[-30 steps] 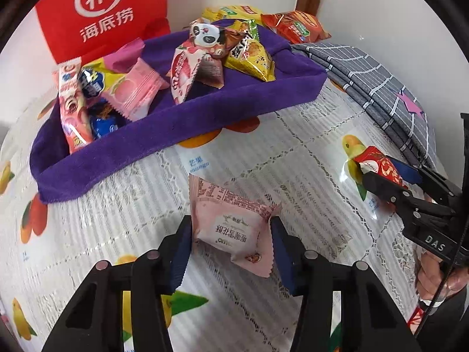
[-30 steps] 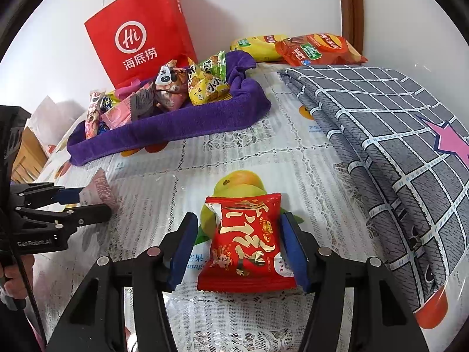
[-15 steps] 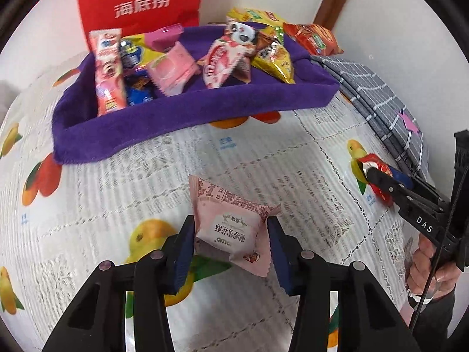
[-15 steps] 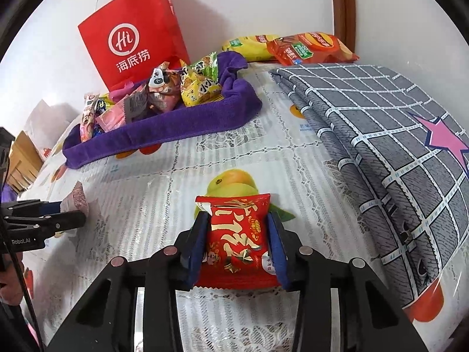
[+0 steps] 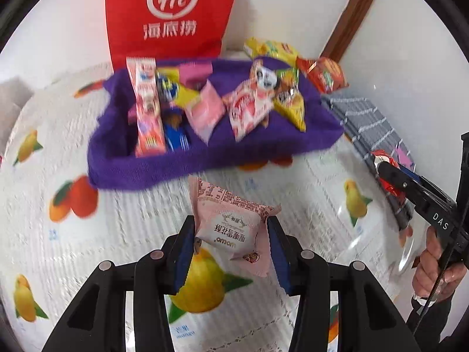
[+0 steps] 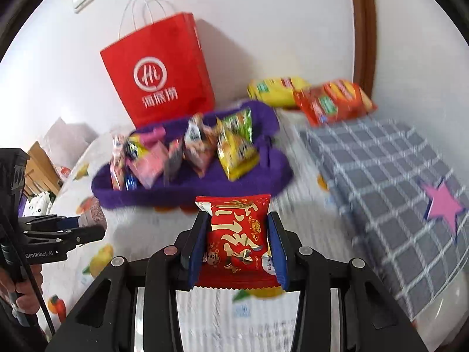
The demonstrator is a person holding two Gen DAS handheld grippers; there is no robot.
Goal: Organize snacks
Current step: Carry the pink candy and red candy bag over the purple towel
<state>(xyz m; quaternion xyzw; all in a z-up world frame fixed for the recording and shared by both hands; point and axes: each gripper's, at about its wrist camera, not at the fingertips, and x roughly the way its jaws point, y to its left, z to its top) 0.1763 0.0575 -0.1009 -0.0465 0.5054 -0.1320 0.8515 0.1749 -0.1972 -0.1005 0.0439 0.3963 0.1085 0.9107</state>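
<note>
L gripper (image 5: 231, 240): pinching pink snack pack (image 5: 228, 223) by its sides, lifted off table – near purple tray (image 5: 152, 170)
R gripper (image 6: 239, 246): clamped on red snack pack (image 6: 239, 234), just short of tray
Handling: light, soft, crinkly foil – prob slippery, hold mid-body

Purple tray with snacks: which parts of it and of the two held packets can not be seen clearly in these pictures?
- Purple tray: snack labels inside are motion-blurred in both wrist views.
- Blue snack: mostly covered by neighbouring packets, left wrist view.
- Pink packet: sides hidden by the left tool pads.
- Red packet: in the left wrist view, mostly hidden behind the right tool.
</note>
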